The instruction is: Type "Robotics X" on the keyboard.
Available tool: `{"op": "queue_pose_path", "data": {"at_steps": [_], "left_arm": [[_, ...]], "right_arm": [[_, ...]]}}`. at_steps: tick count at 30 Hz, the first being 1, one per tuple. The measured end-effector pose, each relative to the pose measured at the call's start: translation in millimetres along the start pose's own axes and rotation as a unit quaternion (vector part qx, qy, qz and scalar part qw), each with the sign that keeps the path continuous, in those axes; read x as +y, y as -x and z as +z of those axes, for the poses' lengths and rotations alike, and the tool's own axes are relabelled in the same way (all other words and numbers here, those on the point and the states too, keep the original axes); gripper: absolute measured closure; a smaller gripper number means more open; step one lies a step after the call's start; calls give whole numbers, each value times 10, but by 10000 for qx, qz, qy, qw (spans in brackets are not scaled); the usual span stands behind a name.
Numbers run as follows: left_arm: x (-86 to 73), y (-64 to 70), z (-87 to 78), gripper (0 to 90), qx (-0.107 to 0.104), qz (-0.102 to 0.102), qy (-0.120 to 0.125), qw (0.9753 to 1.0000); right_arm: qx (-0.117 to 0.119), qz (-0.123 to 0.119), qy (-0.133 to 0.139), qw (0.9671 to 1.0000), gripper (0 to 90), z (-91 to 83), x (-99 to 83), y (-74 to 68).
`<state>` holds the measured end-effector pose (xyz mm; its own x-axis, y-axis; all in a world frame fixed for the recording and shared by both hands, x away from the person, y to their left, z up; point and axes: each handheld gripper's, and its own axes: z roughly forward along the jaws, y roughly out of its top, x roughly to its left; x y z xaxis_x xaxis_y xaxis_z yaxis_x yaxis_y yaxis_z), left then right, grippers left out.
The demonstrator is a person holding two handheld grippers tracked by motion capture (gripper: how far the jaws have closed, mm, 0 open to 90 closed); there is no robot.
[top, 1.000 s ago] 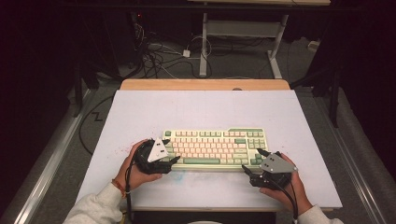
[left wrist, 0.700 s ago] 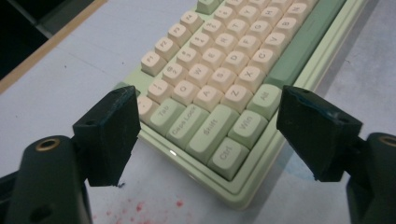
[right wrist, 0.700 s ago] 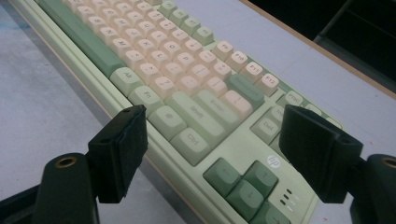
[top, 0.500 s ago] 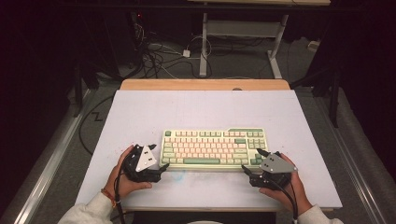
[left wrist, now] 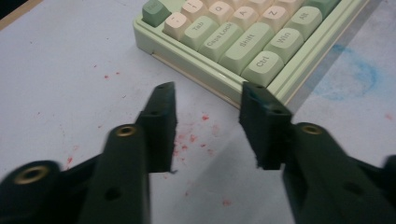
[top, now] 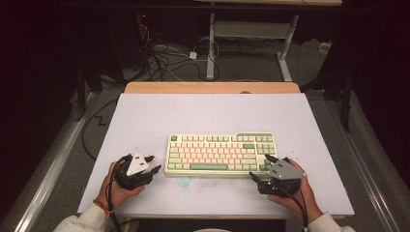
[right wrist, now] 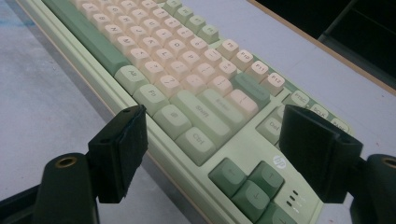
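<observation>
A pale green keyboard (top: 220, 153) with pink and green keys lies in the middle of the white table top. My left gripper (top: 153, 164) is just off its left end, a small gap away. In the left gripper view this gripper (left wrist: 208, 91) is open and empty, pointing at the keyboard's (left wrist: 243, 44) Ctrl corner. My right gripper (top: 259, 166) sits at the front right corner. In the right gripper view it (right wrist: 215, 116) is open, one jaw before the front edge, the other over the keyboard's (right wrist: 187, 88) right end by the arrow keys.
The white table top (top: 208, 113) has a wooden strip (top: 212, 87) at its far edge. Red specks (left wrist: 189, 137) and a blue smudge (left wrist: 348, 79) mark the surface near the keyboard. Beyond the table are floor cables (top: 167, 58) and a white desk frame (top: 251, 34).
My left gripper has drawn back to the left, away from the keyboard's left end, which it was touching. The right gripper and the keyboard have stayed put.
</observation>
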<state>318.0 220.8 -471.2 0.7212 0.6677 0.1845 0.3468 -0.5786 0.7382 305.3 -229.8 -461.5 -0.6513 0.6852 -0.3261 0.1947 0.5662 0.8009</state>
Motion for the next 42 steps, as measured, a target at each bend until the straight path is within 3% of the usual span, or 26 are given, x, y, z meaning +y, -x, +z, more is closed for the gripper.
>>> {"op": "queue_pose_path", "data": {"at_steps": [5, 10, 16, 27, 37, 42], "left_arm": [[81, -63, -17, 869, -220, -102, 115, 9996], [209, -76, 25, 876, -334, -132, 87, 9993], [420, -36, 135, 876, -529, -29, 57, 9986], [747, 74, 454, 876, -836, 184, -84, 9963], [873, 175, 679, 876, -922, 444, -396, 9940], [879, 166, 720, 875, -885, 437, -448, 9941]], "right_arm": [[10, -10, -33, 10000, 242, 22, 0, -4], [35, -21, -71, 10000, 242, 35, -1, -19], [45, -26, -90, 9999, 242, 44, -5, -23], [54, -35, -110, 9999, 243, 49, -10, -24], [72, -48, -128, 9999, 244, 52, -18, -20], [79, -45, -122, 9999, 247, 52, -18, -18]]}}
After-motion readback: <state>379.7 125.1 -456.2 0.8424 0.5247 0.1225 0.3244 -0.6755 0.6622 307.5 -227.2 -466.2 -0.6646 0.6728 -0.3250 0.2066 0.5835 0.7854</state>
